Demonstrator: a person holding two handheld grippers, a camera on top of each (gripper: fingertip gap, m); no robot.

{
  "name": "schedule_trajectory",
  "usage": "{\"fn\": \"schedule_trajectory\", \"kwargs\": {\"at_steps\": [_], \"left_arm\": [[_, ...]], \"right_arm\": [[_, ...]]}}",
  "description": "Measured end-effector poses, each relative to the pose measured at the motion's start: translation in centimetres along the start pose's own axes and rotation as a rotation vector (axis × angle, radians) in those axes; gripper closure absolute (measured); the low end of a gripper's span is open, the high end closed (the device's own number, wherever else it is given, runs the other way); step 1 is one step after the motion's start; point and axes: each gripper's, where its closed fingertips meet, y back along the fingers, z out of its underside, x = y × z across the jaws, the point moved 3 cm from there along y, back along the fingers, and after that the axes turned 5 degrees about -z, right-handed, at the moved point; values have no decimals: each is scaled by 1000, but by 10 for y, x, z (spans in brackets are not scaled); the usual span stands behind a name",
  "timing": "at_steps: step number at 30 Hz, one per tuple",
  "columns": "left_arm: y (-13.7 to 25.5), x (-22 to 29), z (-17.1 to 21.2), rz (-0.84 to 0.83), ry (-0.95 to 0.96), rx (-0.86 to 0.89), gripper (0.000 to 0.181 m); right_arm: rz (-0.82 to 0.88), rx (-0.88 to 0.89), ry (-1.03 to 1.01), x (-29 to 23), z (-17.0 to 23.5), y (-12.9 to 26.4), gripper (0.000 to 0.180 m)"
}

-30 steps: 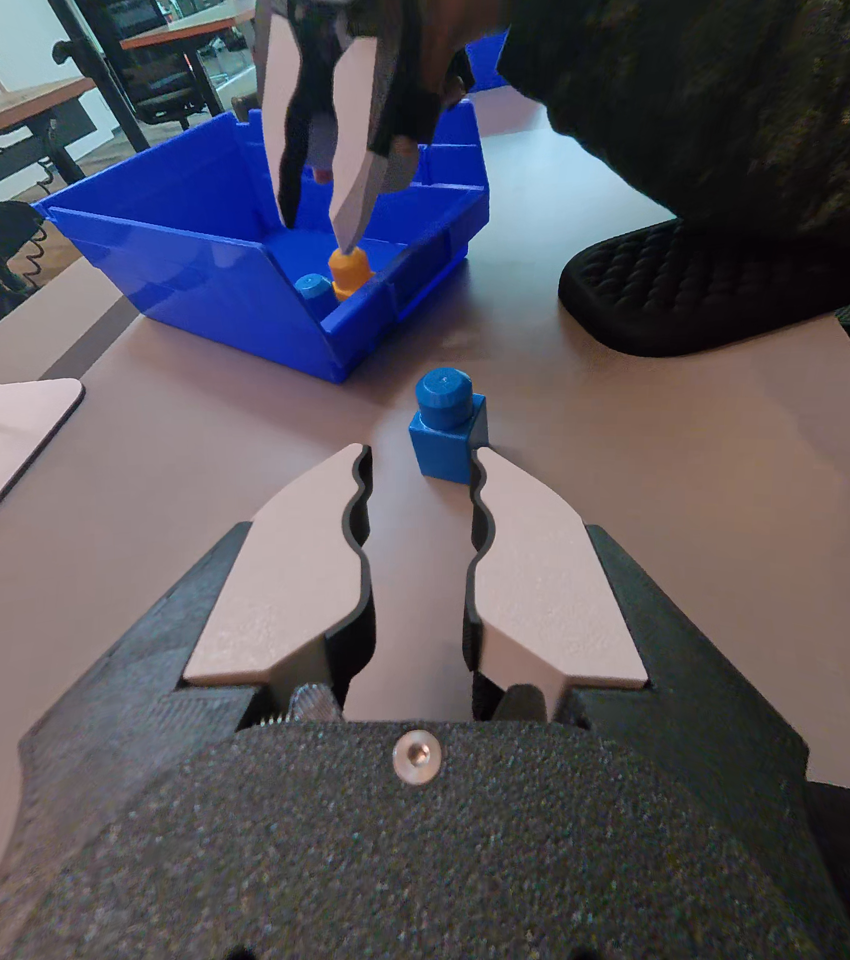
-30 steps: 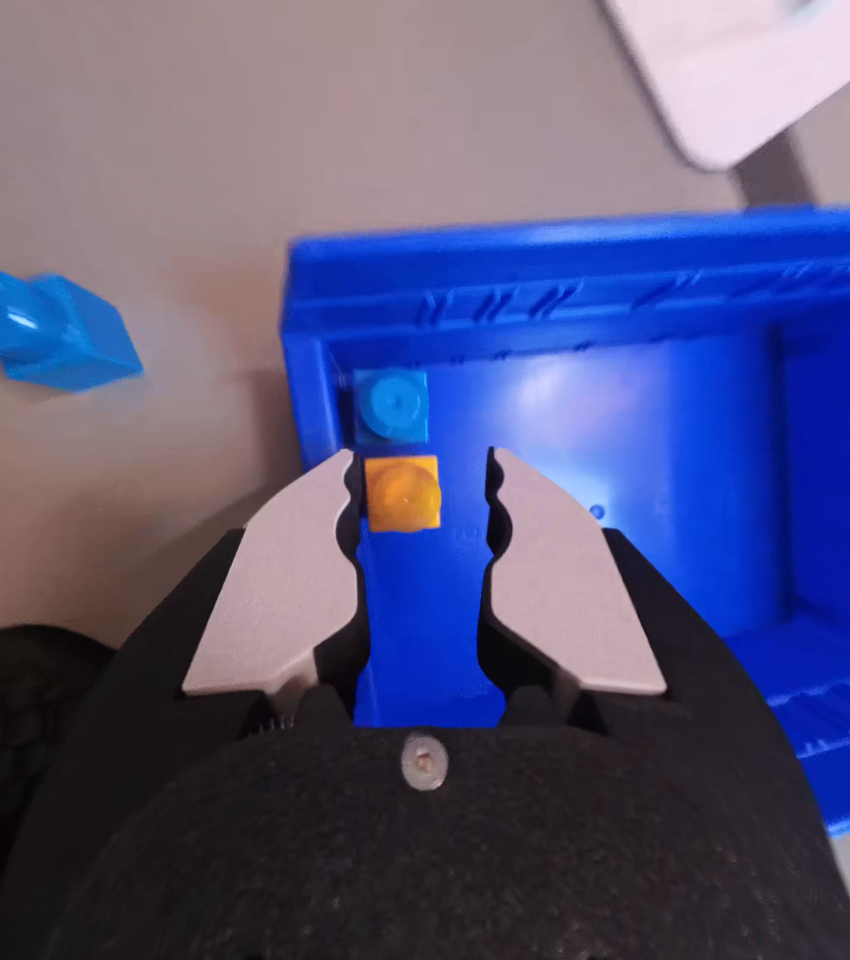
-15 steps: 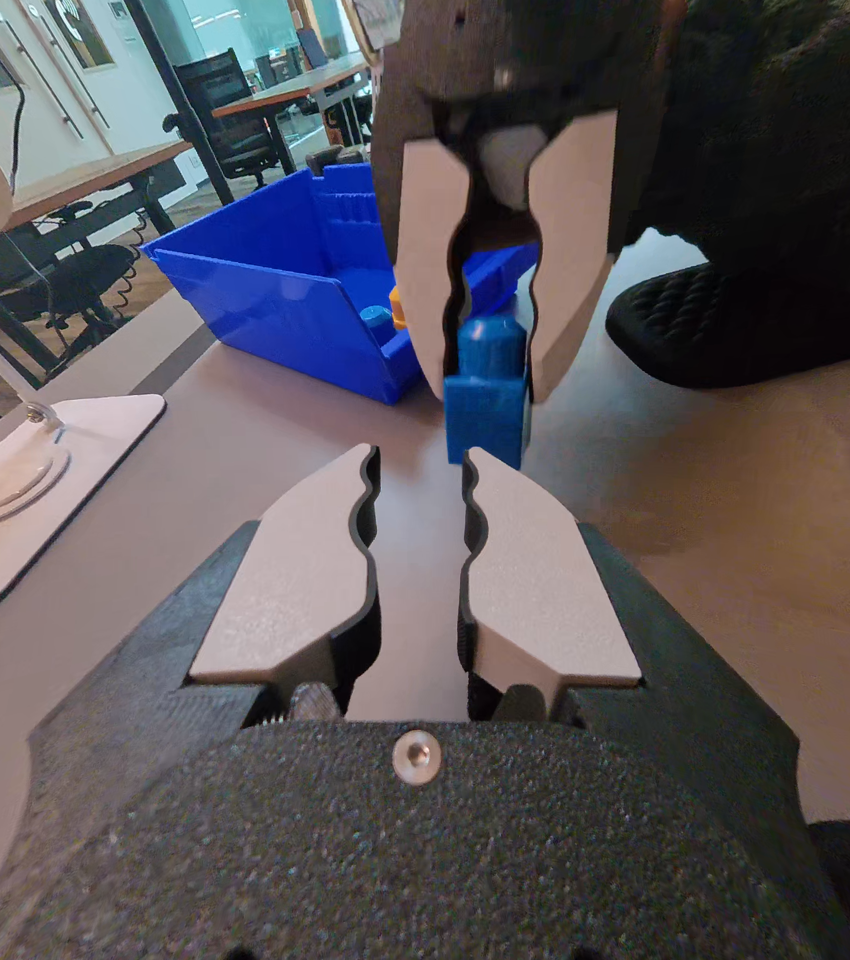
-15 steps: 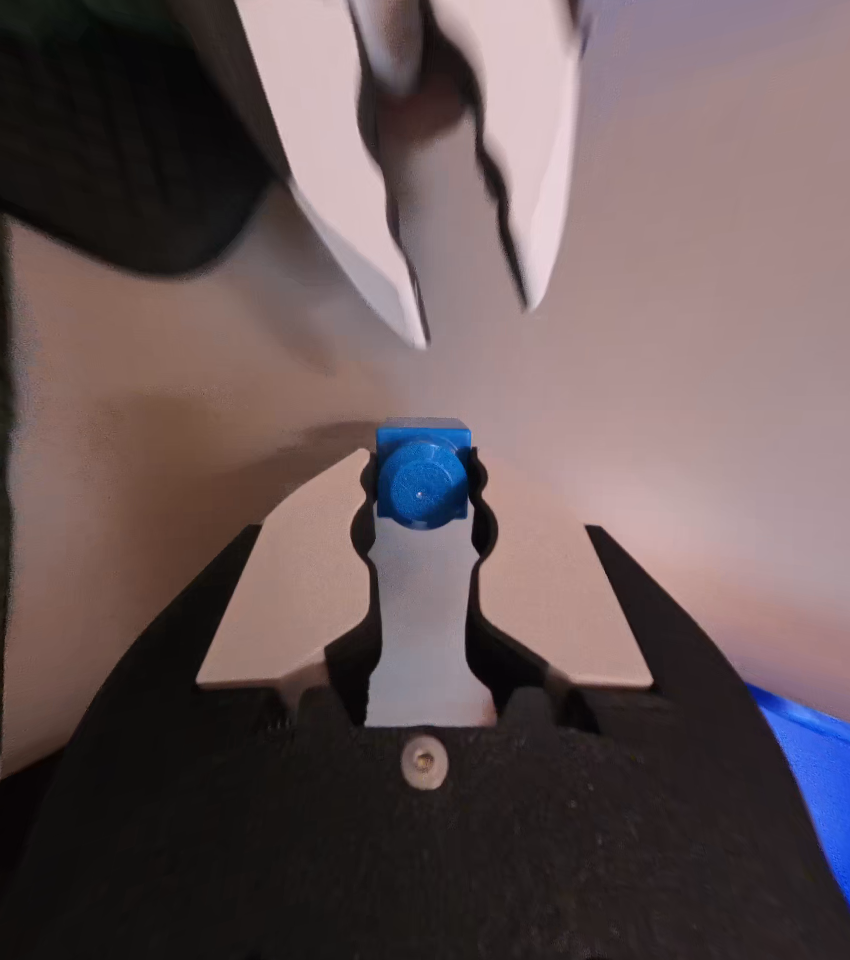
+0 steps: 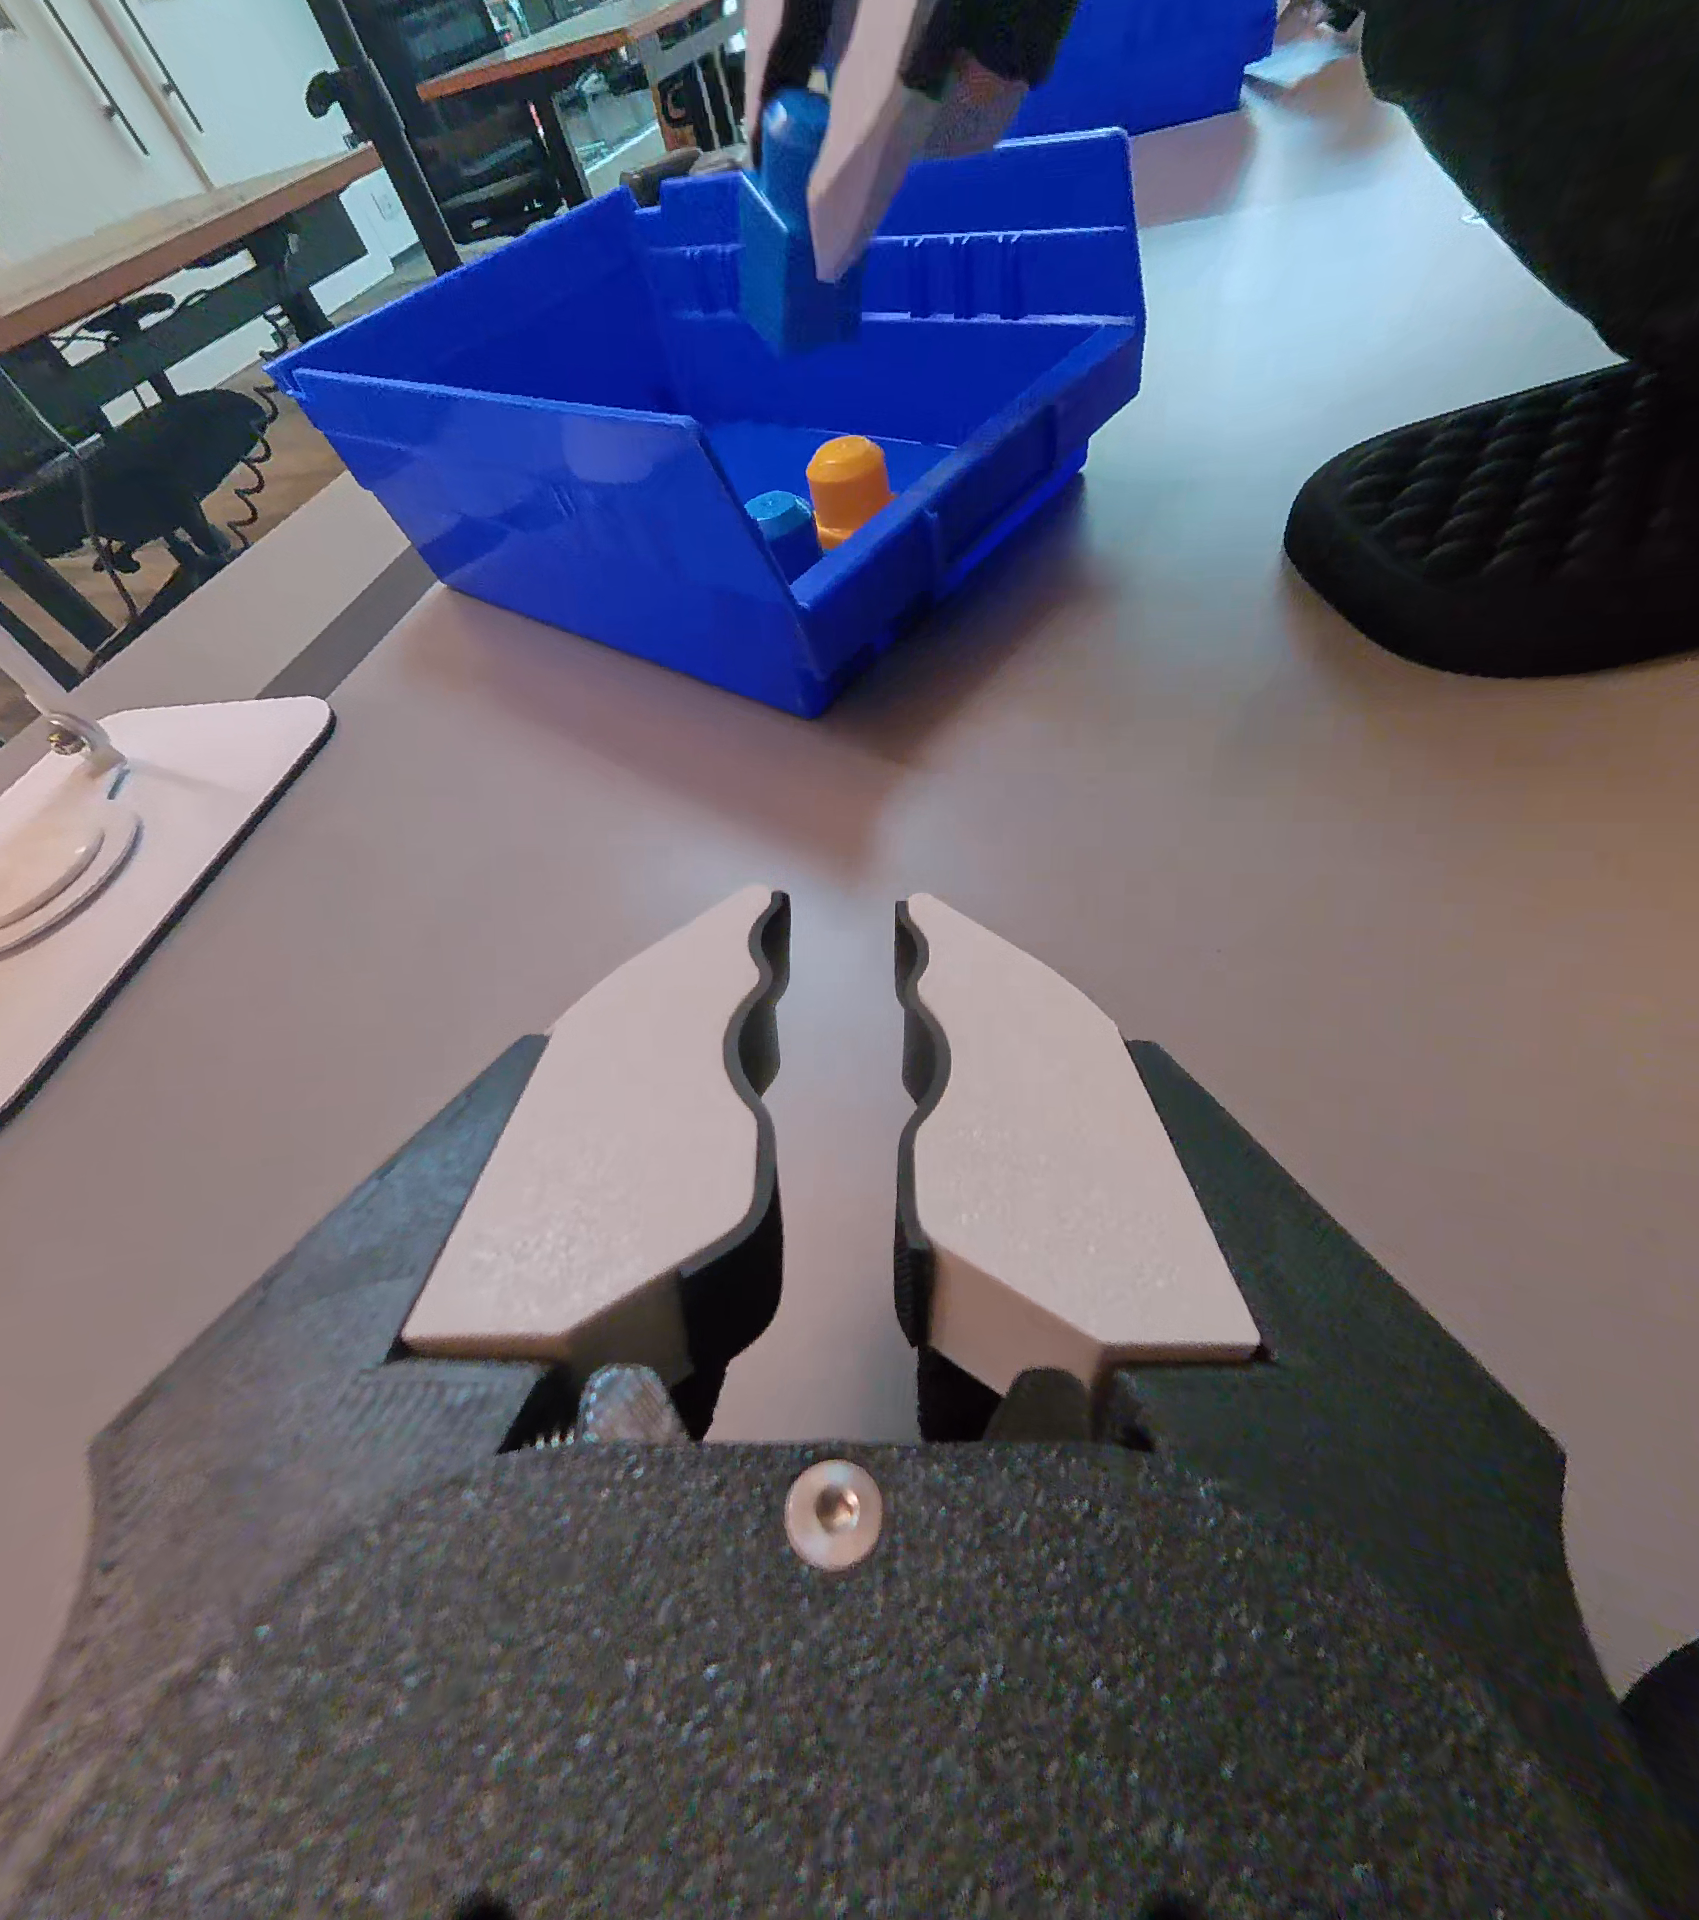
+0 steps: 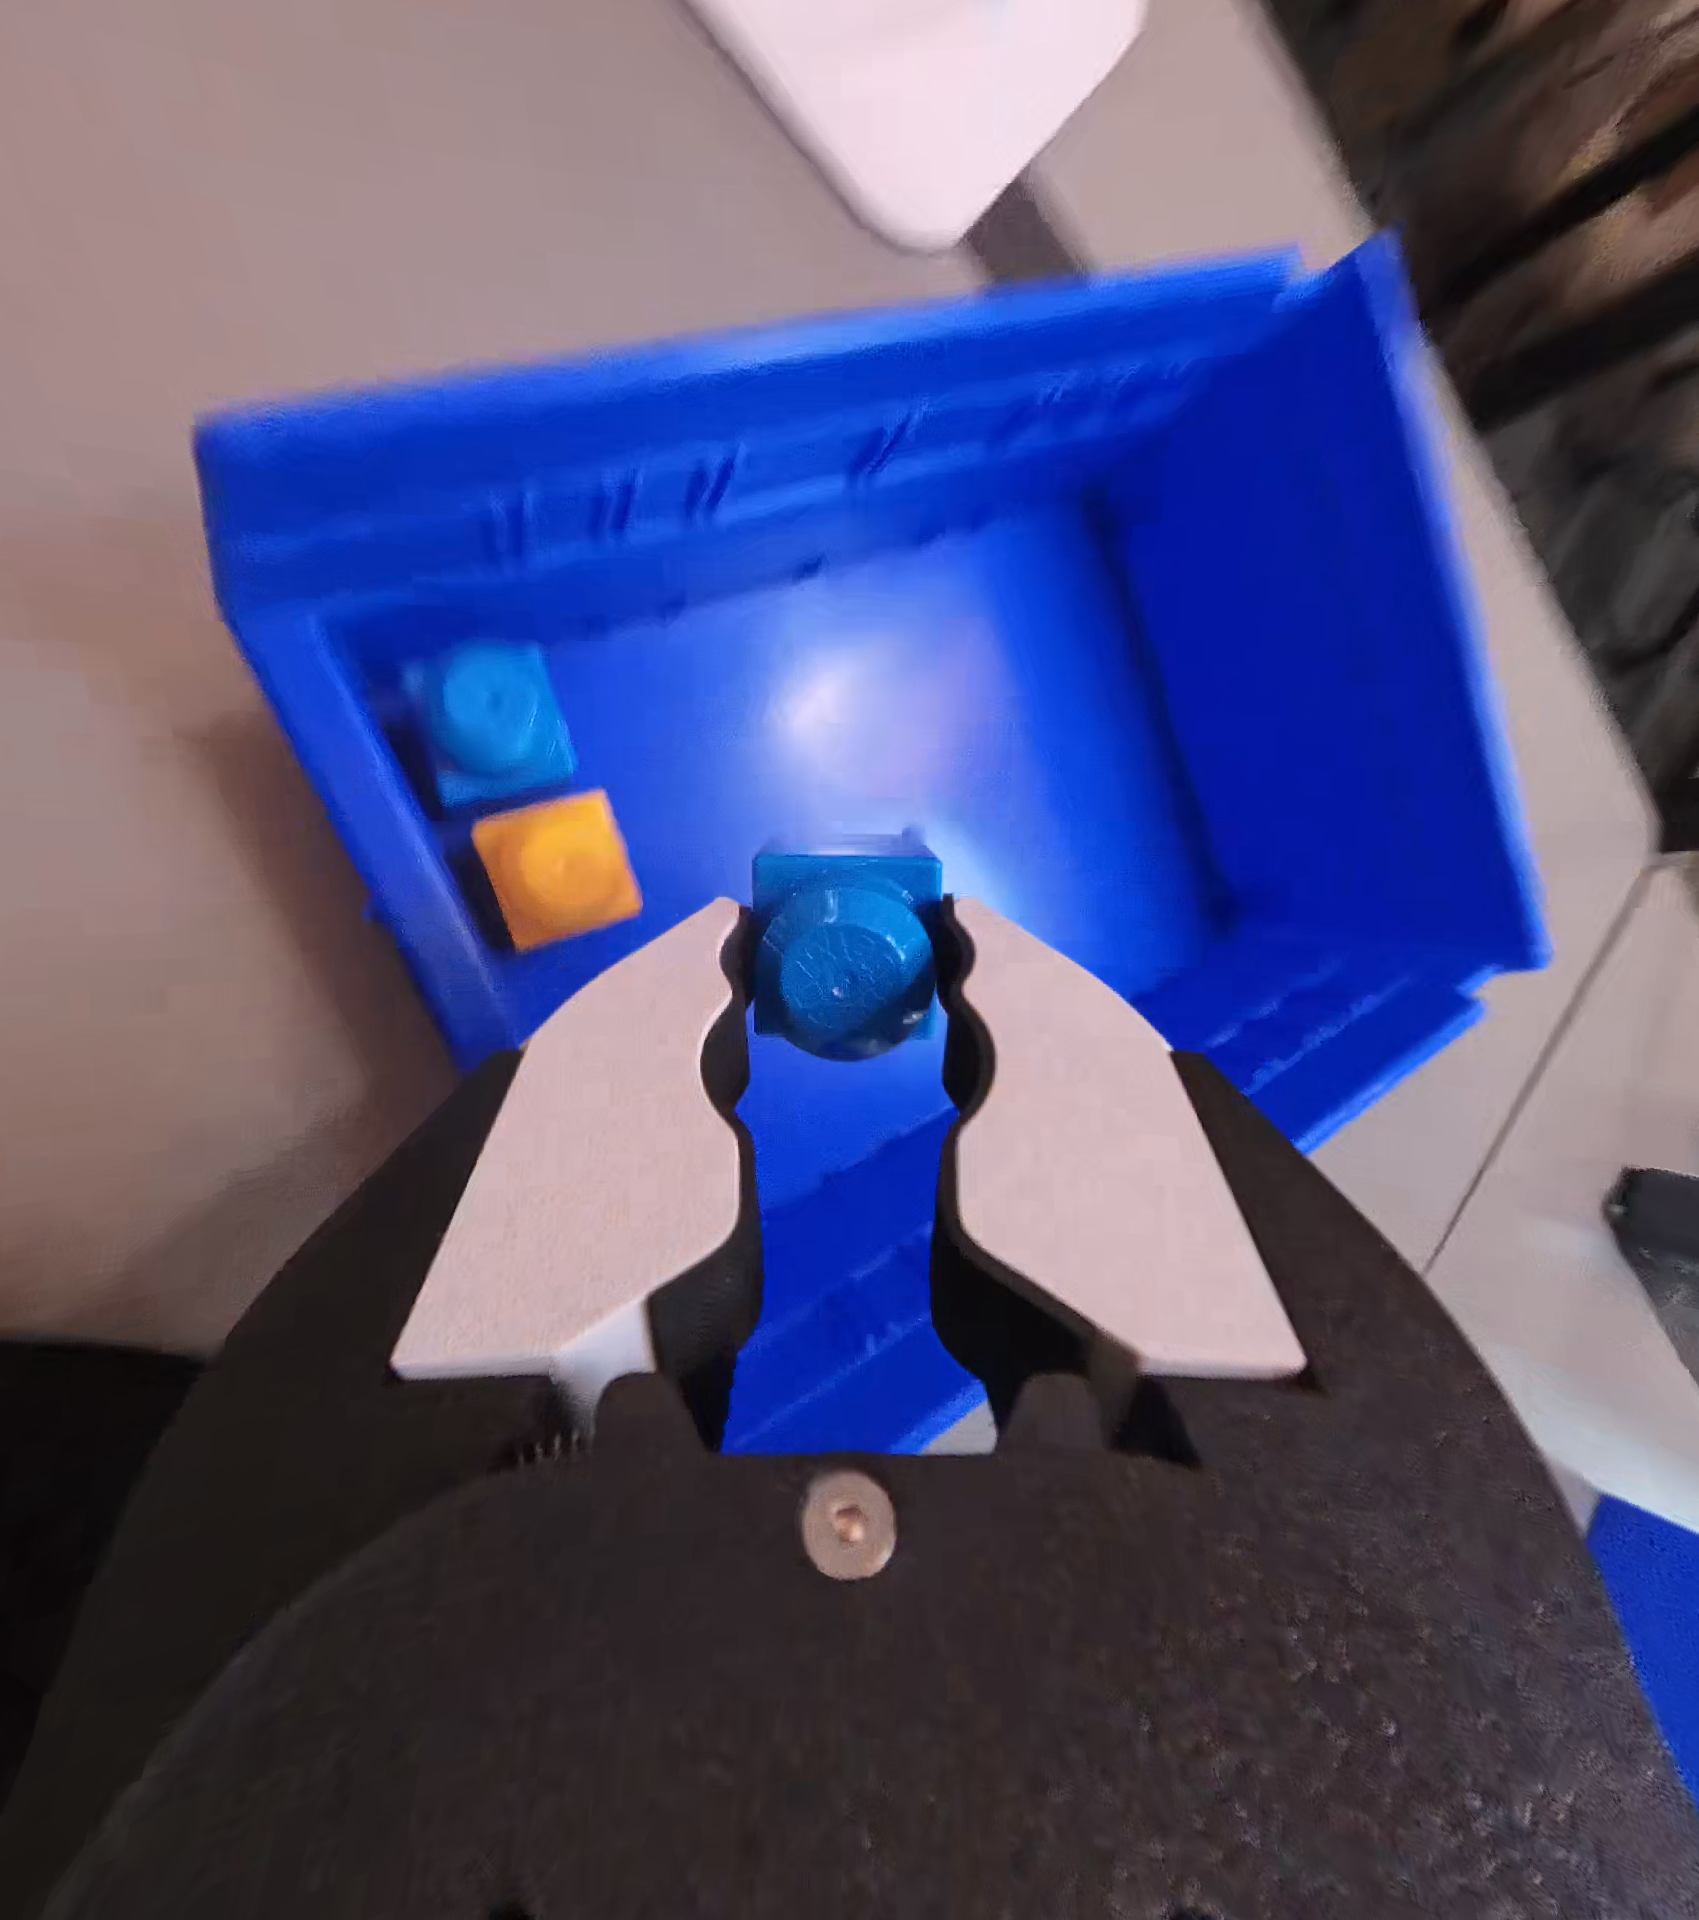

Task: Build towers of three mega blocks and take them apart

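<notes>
Blue block [image 6: 843,951] clamped between the right gripper [image 6: 840,961] fingertips, held above the blue bin [image 5: 554,499], orange block [image 5: 847,488] and second blue block [image 5: 780,520] lodged in its corner, left gripper [image 5: 832,961] kept slightly parted, empty, over the table [image 5: 1344,935].

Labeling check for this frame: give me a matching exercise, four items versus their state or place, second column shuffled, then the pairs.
Column 1:
1. left hand-held gripper
2. right hand-held gripper
3. orange block
4. blue bin

Column 2:
A. on the table, holding two blocks
B. open, holding nothing, above bare tabletop
C. inside the bin, next to a blue block
D. shut on a blue block held above the bin

Pairs: 1-B, 2-D, 3-C, 4-A
</notes>
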Motion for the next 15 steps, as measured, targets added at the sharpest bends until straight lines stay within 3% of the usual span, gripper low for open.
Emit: {"fn": "schedule_trajectory", "kwargs": {"at_steps": [7,15], "left_arm": [[-1,3,1,16,-9,-9,163],[-1,5,2,25,-9,-12,163]], "right_arm": [[-263,-257,96,-39,32,-40,145],[-356,-222,39,-35,38,-54,145]]}}
